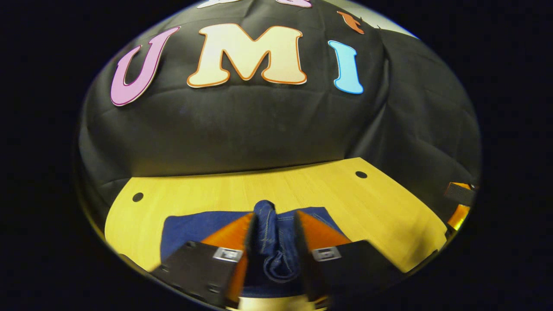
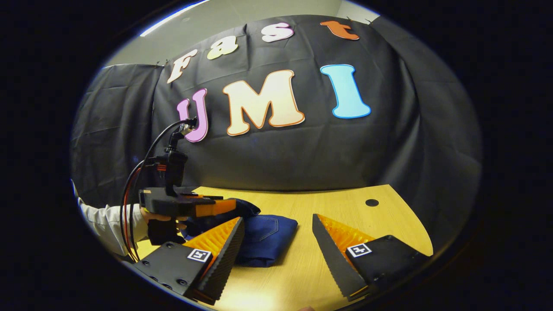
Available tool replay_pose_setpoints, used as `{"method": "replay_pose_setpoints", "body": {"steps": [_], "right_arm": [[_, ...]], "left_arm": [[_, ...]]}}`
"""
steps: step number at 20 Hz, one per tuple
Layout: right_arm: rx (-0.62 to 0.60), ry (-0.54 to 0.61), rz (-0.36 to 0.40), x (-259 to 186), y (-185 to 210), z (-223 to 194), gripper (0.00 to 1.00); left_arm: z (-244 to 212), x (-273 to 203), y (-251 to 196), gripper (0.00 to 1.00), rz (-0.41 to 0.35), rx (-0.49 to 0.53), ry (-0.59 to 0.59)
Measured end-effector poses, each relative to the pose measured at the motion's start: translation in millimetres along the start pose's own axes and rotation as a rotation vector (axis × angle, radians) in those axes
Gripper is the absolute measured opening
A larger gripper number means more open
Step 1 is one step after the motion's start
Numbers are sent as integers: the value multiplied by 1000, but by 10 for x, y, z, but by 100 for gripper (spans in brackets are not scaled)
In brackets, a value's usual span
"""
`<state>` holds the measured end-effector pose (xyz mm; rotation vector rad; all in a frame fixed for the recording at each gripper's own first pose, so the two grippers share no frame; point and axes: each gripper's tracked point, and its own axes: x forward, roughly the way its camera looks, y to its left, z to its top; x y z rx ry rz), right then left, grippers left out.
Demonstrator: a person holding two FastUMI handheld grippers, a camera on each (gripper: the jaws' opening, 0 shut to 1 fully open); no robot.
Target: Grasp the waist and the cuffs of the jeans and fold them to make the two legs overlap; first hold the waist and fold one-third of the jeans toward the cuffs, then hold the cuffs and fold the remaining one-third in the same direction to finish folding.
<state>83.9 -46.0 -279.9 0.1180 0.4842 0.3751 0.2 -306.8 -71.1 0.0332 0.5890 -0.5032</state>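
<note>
The dark blue jeans (image 2: 265,237) lie folded in a thick bundle on the wooden table (image 2: 328,207). In the left gripper view a bunched fold of the jeans (image 1: 273,242) stands up between my orange-and-black fingers, and my left gripper (image 1: 273,226) is shut on it. My right gripper (image 2: 278,235) is open, its fingers spread wide just above the table, to the right of the bundle; the left finger's tip overlaps the bundle's near edge. The left gripper (image 2: 224,207), held by a hand, is at the bundle's far left side in the right gripper view.
A white sleeve (image 2: 108,224) and black cables trail from the left gripper's handle. Two round holes (image 1: 361,174) (image 1: 138,197) mark the tabletop's back corners. Black cloth hangs close behind the table. Bare wood lies to the right of the jeans (image 2: 380,224).
</note>
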Motion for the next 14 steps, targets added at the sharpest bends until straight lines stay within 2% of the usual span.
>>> {"method": "replay_pose_setpoints", "body": {"steps": [3,8,11,12,14], "right_arm": [[-6,-53,-12,-79,75,177,98],[-37,-191,-95,-332,393,513,98],[-45,-237,-117,-564,675,600,98],[-39,-245,-128,-637,756,618,94],[-16,-272,-134,-811,938,664,98]], "left_arm": [[236,-381,55,98,75,45,-127],[397,-1294,197,97,163,86,-264],[435,-1882,274,96,173,66,-320],[422,-2045,301,96,173,55,-327],[432,-2344,375,96,182,62,-348]]}}
